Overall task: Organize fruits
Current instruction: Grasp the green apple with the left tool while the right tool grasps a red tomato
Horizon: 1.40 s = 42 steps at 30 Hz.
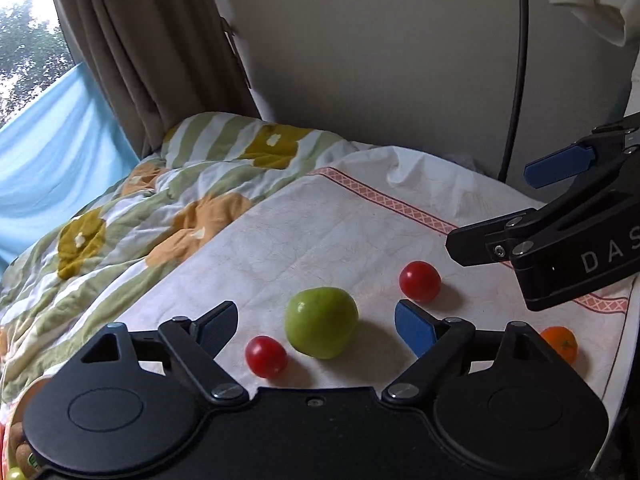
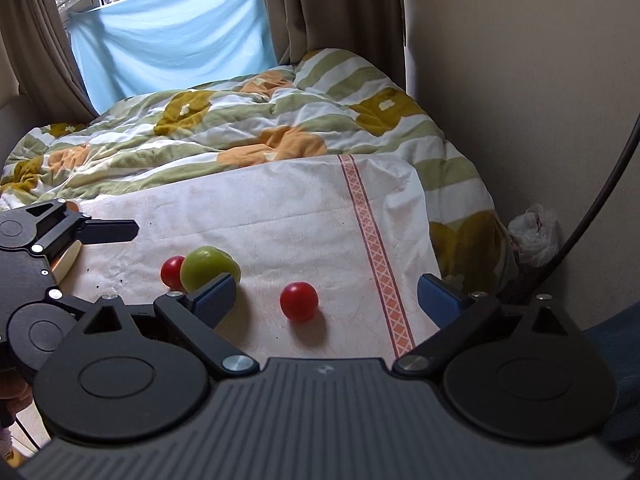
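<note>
The left gripper (image 1: 316, 326) has its blue-padded jaws spread wide with nothing pinched; a round green apple (image 1: 321, 322) sits on the cloth between them, touching neither pad. A small round red tomato (image 1: 266, 356) lies just beside the apple at its seven o'clock, another red tomato (image 1: 420, 281) at its two o'clock, and an orange citrus fruit (image 1: 562, 342) at three o'clock. The right gripper (image 2: 326, 302) also has its jaws spread and empty, above that second tomato. All the fruit rests on a white cloth with a pink patterned stripe (image 1: 320, 232), spread beside a floral green-and-yellow quilt (image 1: 120, 216).
</note>
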Motion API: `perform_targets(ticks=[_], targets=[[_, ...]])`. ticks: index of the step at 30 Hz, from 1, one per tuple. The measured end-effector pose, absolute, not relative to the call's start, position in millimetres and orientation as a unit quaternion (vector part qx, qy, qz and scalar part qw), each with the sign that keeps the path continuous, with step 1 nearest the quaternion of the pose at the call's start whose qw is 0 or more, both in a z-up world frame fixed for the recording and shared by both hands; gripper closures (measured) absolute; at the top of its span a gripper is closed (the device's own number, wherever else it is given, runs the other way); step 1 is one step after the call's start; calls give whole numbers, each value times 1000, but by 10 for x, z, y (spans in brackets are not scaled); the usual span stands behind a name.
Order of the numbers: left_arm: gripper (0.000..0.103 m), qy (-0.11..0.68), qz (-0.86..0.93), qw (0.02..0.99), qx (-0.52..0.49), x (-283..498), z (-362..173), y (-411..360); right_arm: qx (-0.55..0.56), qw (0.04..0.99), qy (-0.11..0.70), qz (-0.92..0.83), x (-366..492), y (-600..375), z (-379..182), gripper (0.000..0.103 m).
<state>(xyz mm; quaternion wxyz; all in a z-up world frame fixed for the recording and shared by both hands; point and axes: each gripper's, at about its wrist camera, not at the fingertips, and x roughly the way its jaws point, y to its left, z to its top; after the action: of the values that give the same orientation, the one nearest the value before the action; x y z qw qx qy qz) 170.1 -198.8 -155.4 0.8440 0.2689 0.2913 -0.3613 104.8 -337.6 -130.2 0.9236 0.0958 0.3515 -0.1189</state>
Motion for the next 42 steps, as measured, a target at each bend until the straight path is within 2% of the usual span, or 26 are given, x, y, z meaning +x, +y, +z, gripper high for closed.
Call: perform_targets(ticks=[9,11,14,19,21,31,40,42], targets=[[32,329,-396,809,283,1973,-1862,-2114,111,910,374,-139,1306,-3316,-1595,0],[37,334,-400,804,286,2001,-1903,-2119,115,906,382,-140,1364,-3296,-1642,5],[45,339,-403,800,289,2045,-1942,-2114,119,902,389,-143,1418,-3282,-1699,5],[45,345,-413,796,278,2098,-1933,-2084,128,897,396,-147,1489,-3285,-1766,14],[45,347,-413,795,276,2105,-1928,-2083,130,896,400,-144,1518,-3277,-1788,21],[45,357,-413,796,261,1994,-1864,-1938,111,893,414,-134,1642,-3232,-1868,28],[45,357,-401,806,249,1944,-1828,-1846,82,896,419,-121,1716,-3176,-1907,39],[45,357,-396,810,245,1923,-1816,-1822,73,896,421,-117,1720,-3153,-1914,47]])
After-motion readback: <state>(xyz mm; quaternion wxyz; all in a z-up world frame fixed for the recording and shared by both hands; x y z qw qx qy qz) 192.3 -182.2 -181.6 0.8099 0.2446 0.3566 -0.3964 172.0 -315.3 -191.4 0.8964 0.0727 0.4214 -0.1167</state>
